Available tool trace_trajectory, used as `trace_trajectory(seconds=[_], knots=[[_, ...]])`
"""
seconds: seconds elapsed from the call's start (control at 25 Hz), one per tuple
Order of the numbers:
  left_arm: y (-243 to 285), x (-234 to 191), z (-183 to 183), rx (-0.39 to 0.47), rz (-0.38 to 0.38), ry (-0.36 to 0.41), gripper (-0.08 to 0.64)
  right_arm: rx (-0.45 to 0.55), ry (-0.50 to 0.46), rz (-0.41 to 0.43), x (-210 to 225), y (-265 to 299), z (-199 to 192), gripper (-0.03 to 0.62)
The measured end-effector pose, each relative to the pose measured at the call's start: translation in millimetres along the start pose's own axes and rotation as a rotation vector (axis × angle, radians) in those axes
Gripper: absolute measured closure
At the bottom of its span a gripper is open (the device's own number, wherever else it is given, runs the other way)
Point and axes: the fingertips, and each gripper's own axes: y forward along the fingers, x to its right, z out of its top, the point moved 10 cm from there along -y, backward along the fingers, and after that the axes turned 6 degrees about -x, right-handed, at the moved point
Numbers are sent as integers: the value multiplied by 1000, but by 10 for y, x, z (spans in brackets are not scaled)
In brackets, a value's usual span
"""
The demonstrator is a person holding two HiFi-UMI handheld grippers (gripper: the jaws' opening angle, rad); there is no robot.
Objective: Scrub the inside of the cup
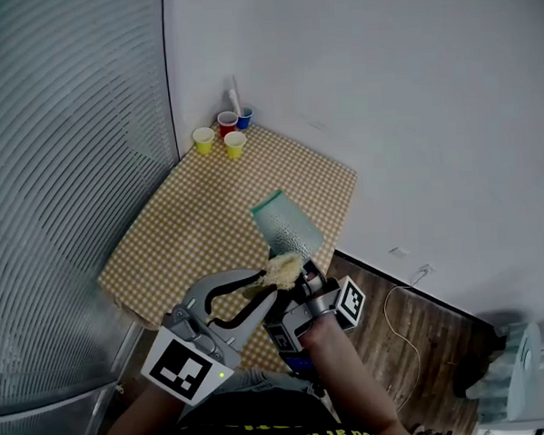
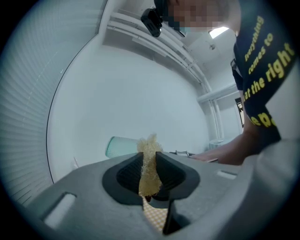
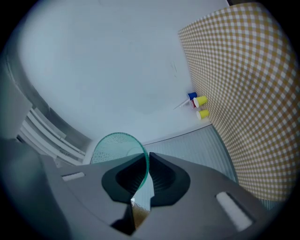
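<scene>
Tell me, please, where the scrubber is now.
Low centre of the head view, the scrubber is pinched in the left gripper, beside the cup in the right gripper.

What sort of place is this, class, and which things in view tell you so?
Probably an ordinary indoor room, though I cannot tell what kind. A checked-cloth table stands against a plain white wall, a wood-plank floor runs beside it, and small coloured cups sit in the far corner.

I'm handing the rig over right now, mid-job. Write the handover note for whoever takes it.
Left gripper: shut on the sponge.
Right gripper: shut on the cup at its wall, cup held over the checkered table.
Sponge is close to the cup; cannot tell whether it is inside.
Done: both things in hand.
Left: scrub the inside.
</scene>
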Motion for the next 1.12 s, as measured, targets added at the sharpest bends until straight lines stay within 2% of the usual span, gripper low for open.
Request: trace_trajectory(seconds=[0.28, 0.64, 1.12], knots=[[-12, -157, 22, 28, 40, 23, 474, 6, 1, 10, -14, -3, 15, 569], [-119, -488, 2, 29, 171, -51, 474, -9, 1, 10, -47, -6, -20, 569], [-49, -334, -83, 4, 92, -26, 474, -2, -21, 5, -67, 4, 36, 569]])
